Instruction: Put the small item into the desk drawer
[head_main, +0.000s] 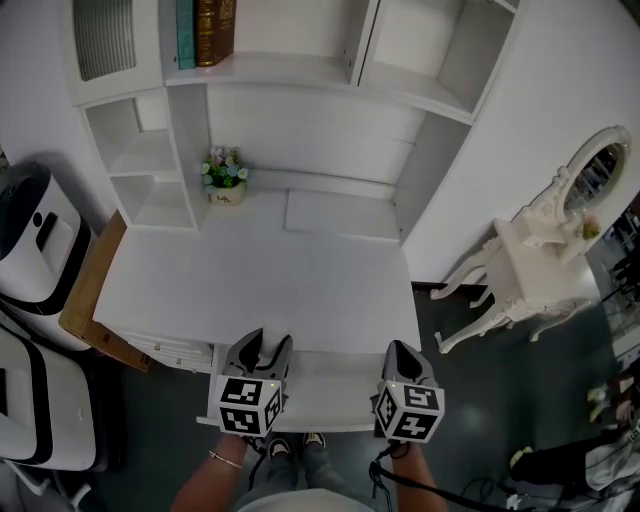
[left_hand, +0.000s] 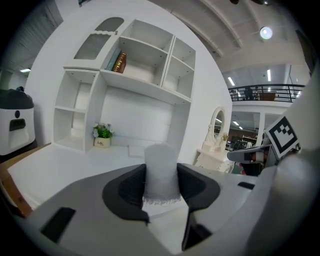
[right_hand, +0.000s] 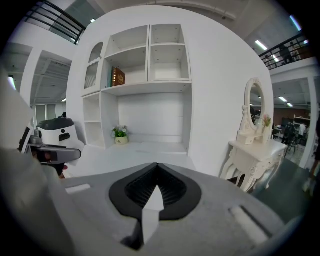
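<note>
My left gripper (head_main: 266, 348) hovers over the front edge of the white desk (head_main: 260, 280). In the left gripper view its two dark pads (left_hand: 129, 189) press on a small white item (left_hand: 161, 170), a soft upright roll with a frayed lower edge. My left gripper (left_hand: 161, 176) is shut on it. My right gripper (head_main: 405, 356) is level with it, further right along the same edge, and is shut (right_hand: 157, 172) with nothing between its jaws. A white panel (head_main: 330, 390) juts out below the desk's front edge between both grippers; it looks like the pulled-out drawer.
A small flower pot (head_main: 225, 182) stands at the back of the desk under the white hutch, with books (head_main: 213, 30) on a shelf. A white vanity table with a mirror (head_main: 545, 260) is on the right. White appliances (head_main: 35, 235) and a wooden board (head_main: 90, 295) flank the left.
</note>
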